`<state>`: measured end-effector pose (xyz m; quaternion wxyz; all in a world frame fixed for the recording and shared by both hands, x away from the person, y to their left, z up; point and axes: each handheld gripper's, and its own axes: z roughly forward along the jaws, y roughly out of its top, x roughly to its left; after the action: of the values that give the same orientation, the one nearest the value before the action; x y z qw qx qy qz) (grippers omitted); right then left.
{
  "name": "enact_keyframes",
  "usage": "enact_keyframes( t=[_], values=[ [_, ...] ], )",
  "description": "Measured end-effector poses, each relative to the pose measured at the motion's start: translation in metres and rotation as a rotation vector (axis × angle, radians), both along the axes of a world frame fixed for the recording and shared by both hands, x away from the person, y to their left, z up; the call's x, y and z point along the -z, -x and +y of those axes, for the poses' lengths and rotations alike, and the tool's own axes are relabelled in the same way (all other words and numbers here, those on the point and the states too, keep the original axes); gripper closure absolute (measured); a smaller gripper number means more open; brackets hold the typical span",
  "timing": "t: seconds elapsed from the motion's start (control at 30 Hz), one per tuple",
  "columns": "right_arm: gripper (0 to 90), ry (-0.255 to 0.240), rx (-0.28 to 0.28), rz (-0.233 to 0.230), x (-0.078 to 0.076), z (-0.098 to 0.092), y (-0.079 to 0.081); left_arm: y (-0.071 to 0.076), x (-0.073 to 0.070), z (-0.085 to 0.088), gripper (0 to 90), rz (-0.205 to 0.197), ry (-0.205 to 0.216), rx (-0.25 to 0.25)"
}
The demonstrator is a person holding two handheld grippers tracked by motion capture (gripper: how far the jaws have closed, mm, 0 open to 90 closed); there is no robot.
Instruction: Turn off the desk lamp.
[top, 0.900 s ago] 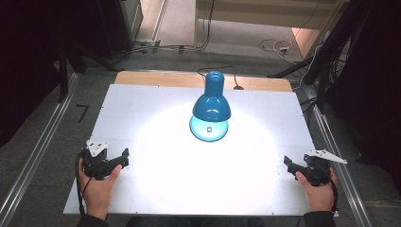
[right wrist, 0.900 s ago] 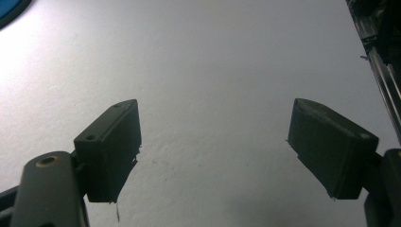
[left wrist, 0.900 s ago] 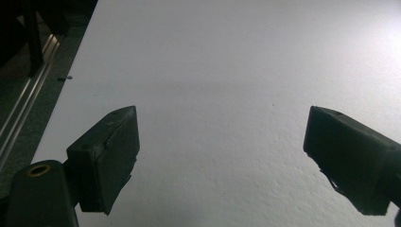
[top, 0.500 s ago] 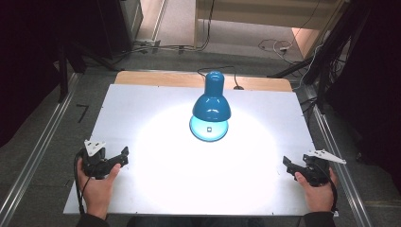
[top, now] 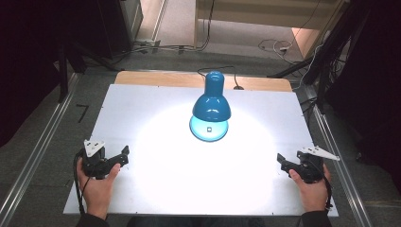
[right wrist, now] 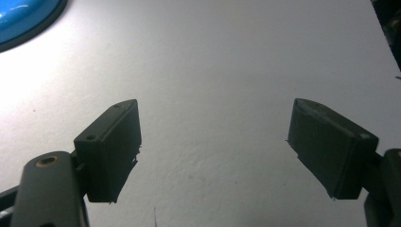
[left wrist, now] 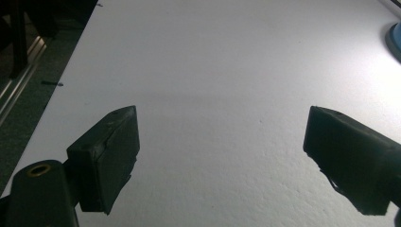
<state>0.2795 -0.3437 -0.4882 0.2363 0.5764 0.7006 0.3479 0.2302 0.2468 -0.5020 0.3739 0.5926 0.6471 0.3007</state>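
A white rectangular tabletop (top: 142, 113) sits under a bright round pool of light (top: 198, 161) at its centre, its corners falling off into grey. A strip of pale wooden board (top: 156, 78) shows along the far edge. Silver metal rails (top: 40, 142) run down both sides over a dark grey carpeted floor (top: 179, 56). Beyond the table, black cables (top: 222, 71) trail across the carpet, and a tangle of white wire (top: 276, 46) lies near a light wooden cabinet (top: 265, 12). Deep shadow swallows the room to left and right.
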Motion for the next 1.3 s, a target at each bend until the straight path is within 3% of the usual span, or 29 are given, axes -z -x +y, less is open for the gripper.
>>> enact_keyframes(
  t=[0.53, 1.3],
  values=[
    [16.7, 0.005, -0.074, -0.012, -0.005, 0.030, -0.007, -0.001, 0.000, 0.001, 12.1, 0.002, -0.006, -0.008],
    [16.7, -0.006, -0.137, -0.027, -0.009, 0.062, -0.021, 0.000, 0.000, 0.001, 12.1, -0.003, 0.002, 0.001]
  ],
)
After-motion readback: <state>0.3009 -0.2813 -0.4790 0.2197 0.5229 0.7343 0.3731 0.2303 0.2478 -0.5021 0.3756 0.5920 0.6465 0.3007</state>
